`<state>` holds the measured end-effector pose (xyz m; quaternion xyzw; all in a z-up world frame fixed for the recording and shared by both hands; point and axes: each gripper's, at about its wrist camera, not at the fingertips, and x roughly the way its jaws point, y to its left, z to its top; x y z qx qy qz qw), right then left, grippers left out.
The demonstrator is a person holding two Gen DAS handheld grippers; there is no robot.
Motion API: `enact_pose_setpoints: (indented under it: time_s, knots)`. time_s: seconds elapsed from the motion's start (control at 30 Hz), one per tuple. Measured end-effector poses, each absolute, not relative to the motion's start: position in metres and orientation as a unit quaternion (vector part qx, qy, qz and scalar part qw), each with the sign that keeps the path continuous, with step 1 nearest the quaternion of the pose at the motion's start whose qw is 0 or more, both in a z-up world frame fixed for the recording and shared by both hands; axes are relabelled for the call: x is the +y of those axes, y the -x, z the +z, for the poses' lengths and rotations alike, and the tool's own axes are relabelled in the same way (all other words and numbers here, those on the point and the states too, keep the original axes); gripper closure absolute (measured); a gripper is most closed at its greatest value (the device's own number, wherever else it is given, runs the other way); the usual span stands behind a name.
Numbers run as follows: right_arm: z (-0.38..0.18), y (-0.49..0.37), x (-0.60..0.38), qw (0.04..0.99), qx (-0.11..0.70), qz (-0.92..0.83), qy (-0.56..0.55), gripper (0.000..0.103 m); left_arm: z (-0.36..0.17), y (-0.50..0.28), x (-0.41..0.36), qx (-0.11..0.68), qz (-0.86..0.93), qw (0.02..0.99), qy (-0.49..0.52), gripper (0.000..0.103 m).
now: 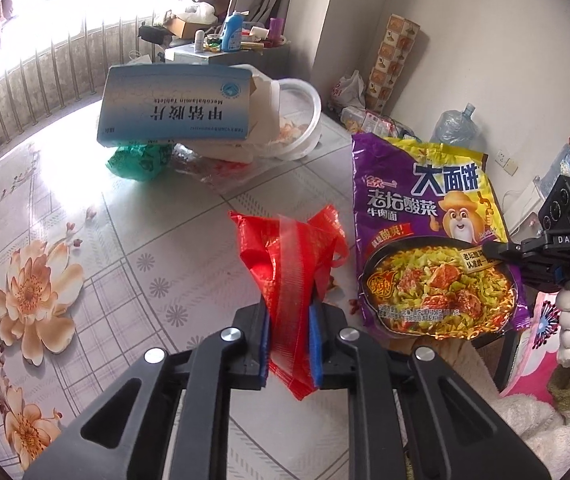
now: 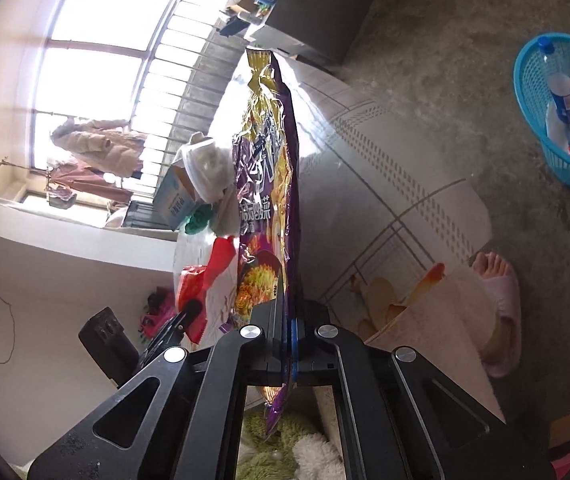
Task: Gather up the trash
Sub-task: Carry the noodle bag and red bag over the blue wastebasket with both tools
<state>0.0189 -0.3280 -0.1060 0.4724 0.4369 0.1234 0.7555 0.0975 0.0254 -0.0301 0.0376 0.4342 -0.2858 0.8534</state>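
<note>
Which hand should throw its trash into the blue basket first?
Probably the right. The right gripper is clamped on the noodle packet, and its view shows the blue basket on the floor. The left gripper, clamped on the red plastic bag, sees no basket.

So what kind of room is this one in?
Probably a lived-in home room: a floral-cloth table by a barred window, clothes drying there, and a blue waste basket on the bare concrete floor.

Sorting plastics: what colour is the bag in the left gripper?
Red bag, semi-translucent; clearest in the left wrist view.
</note>
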Motion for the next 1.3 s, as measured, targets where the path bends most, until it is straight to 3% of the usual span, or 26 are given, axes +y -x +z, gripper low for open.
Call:
enact_pose_setpoints:
  time_s: [0.33, 0.87, 1.07, 1.17, 1.3]
  knots:
    - [-0.091, 0.013, -0.378, 0.777, 0.366, 0.091, -0.504, 0.103, 0.015, -0.111, -0.031, 0.394, -0.365, 0.843, -0.032, 0.089]
    - [-0.089, 0.092, -0.483, 0.804, 0.273, -0.088, -0.520, 0.103, 0.026, -0.133, -0.254, 0.403, -0.525, 0.742, -0.109, 0.089]
    - [-0.086, 0.094, -0.518, 0.826, 0.315, -0.259, -0.390, 0.103, -0.007, -0.141, -0.331, 0.428, -0.545, 0.707, -0.141, 0.089]
    - [-0.103, 0.077, -0.523, 0.814, 0.358, -0.337, -0.309, 0.103, -0.027, -0.147, -0.354, 0.444, -0.545, 0.696, -0.146, 0.089]
    - [-0.139, 0.057, -0.538, 0.796, 0.396, -0.361, -0.281, 0.103, -0.051, -0.157, -0.370, 0.465, -0.541, 0.685, -0.148, 0.089]
